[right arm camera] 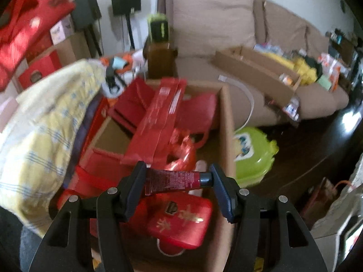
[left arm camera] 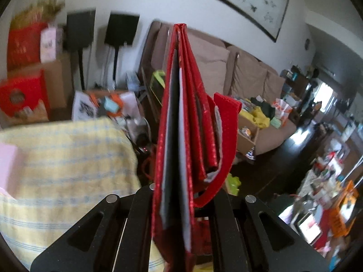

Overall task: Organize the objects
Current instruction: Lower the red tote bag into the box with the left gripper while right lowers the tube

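Note:
In the left wrist view my left gripper is shut on a folded red gift bag, seen edge-on and standing up between the fingers, its red ribbon handle looping to the right. In the right wrist view my right gripper is shut on a small dark red tube with a black cap, held crosswise by its two ends. The tube hangs above an open cardboard box that holds red bags and boxes, among them a long red folded bag and a red case with gold characters.
A yellow checked cloth lies on the left. A brown sofa strewn with items stands behind, and a green lidded container sits on the dark floor right of the box. Two black speakers and stacked red boxes stand far left.

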The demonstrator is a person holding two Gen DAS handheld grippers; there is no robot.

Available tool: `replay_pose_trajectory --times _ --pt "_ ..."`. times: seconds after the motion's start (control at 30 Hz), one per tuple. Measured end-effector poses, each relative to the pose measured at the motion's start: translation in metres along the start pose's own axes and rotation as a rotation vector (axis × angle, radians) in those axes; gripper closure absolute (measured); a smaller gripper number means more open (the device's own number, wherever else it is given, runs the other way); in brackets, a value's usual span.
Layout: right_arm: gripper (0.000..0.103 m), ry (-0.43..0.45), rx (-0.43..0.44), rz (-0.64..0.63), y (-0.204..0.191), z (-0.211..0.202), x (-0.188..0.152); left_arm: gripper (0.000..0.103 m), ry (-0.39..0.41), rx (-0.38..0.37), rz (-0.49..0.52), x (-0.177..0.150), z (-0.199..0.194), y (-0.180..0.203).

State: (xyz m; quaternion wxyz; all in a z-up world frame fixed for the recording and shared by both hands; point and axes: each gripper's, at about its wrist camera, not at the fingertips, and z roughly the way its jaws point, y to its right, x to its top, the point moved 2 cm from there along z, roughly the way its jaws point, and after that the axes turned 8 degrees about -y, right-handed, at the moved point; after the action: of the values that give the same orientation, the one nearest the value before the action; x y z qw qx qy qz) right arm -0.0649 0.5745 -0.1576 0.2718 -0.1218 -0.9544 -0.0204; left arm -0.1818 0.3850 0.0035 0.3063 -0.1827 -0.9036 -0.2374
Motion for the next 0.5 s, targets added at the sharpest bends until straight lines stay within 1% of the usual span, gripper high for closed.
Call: replay_pose_trajectory --times 0.03,0.13,0.23,0.37,0.43,0.5 --pt "0.044 -0.02 -0.002 -0.003 -0.001 0.012 -0.001 0.097 -0.015 -0.013 -0.02 0.0 0.013 0.0" --pt "0.044 -0.052 -0.009 -0.005 -0.002 0.027 0.001 0.097 -0.053 -0.014 -0.035 -0.001 0.037 0.0" --pt "0.044 -0.051 -0.005 0.005 0.003 0.03 0.006 0.097 -0.088 0.002 -0.017 -0.009 0.06 0.005" --pt "0.044 -0.072 -0.013 0.011 0.008 0.035 0.005 0.097 -0.126 0.019 0.003 -0.014 0.088 0.011" --pt "0.044 -0.073 -0.027 0.005 0.01 0.036 0.006 0.097 -0.157 0.013 -0.004 -0.016 0.103 0.014" --pt "0.044 -0.075 -0.02 0.018 0.013 0.036 0.006 0.097 -0.167 0.016 0.001 -0.017 0.114 0.018"
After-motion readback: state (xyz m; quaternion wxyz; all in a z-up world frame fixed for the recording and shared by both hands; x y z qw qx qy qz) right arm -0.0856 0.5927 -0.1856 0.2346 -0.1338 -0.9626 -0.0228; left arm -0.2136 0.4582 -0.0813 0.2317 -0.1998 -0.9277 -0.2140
